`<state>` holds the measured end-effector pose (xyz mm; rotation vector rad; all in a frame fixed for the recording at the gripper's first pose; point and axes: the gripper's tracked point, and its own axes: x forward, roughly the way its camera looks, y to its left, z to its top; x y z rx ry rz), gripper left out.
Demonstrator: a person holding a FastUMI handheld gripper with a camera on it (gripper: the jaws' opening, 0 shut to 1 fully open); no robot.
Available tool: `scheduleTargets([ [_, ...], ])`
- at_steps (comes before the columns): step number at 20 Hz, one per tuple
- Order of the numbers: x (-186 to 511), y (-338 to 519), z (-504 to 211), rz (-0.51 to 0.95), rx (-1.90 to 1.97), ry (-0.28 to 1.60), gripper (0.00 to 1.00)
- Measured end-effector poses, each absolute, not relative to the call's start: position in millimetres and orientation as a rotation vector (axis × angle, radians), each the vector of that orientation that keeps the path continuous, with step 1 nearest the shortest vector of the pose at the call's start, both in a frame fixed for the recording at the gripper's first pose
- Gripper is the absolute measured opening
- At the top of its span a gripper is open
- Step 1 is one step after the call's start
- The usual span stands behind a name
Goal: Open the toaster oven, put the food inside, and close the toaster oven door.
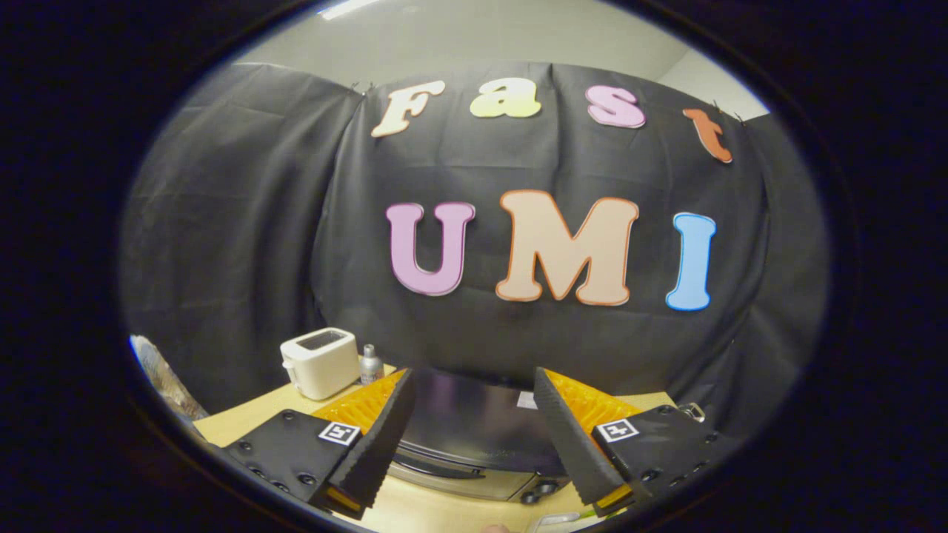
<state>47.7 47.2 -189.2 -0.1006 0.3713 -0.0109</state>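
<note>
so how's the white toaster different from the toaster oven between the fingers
The white toaster is pale, boxy and stands off to the side by a small bottle; the toaster oven is dark, wider and sits between the open hand-held gripper fingers. Both rest on the wooden table.

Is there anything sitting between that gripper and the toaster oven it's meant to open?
Nothing visible. The gripper hangs open right above the toaster oven, whose dark top shows between its fingers. The white toaster stands off to one side.
</note>
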Motion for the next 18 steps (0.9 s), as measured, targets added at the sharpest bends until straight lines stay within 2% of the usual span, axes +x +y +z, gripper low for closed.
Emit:
scheduleTargets([
  [9, 51, 50, -299, -0.024, -0.203, 0.580, 1.00],
  [18, 41, 49, -325, -0.026, -0.189, 0.628, 1.00],
])
